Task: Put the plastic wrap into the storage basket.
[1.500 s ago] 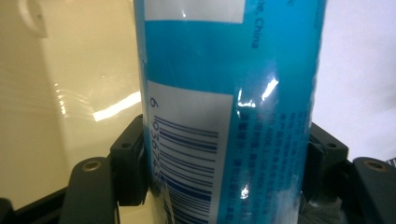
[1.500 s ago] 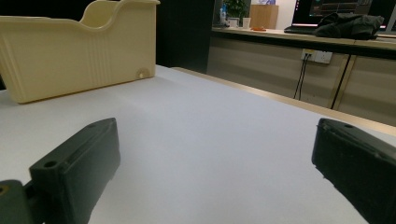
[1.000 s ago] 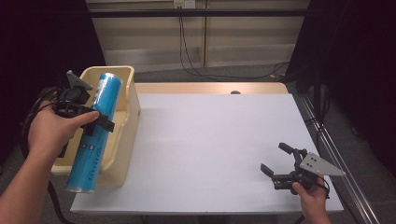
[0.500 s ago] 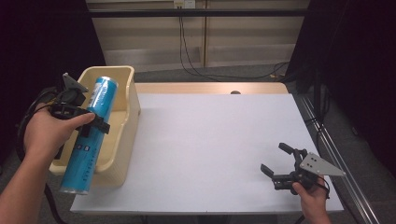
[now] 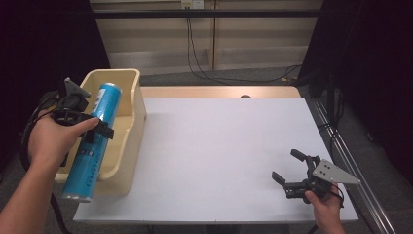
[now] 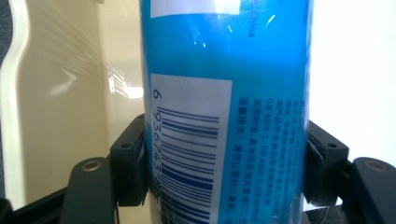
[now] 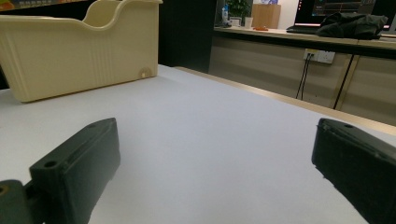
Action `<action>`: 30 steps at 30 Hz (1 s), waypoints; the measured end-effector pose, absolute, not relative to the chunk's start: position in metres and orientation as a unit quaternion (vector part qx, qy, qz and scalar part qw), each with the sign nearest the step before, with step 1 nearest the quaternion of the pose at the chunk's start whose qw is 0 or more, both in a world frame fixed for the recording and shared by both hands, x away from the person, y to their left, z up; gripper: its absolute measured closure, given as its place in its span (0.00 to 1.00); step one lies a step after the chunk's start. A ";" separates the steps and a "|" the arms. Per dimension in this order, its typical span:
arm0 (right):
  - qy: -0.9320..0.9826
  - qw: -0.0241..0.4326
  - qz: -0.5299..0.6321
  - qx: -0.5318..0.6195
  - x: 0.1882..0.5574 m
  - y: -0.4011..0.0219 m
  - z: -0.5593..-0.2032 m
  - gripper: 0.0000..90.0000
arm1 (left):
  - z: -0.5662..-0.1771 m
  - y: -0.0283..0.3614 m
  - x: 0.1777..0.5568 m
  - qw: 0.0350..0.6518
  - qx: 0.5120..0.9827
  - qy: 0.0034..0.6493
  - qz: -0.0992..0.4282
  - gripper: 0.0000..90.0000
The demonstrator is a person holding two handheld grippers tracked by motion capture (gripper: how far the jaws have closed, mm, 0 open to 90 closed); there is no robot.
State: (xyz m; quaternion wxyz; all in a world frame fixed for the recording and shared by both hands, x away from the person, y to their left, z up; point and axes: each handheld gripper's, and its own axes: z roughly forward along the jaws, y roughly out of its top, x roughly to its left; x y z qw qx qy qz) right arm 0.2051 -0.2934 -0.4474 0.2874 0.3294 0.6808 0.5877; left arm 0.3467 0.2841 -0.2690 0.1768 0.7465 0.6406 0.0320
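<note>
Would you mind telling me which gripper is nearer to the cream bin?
Left. The left gripper grips the blue can right above the cream bin, while the right gripper sits open far across the table, near its opposite edge.

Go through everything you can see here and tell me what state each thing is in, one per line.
Tall blue cylindrical can with white barcode label: held tilted over the bin, lifted.
Cream plastic open-top bin: upright at the table's left edge; its inside is mostly hidden.
Left tongs: shut on the can's sides.
Right tongs: open, nothing between the jaws, low over the table.
White table top: bare in the middle.
</note>
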 end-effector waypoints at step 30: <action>0.683 0.285 0.588 0.327 0.205 -0.293 -0.448 0.01 | -0.281 0.279 0.353 0.162 0.749 0.642 0.030 0.35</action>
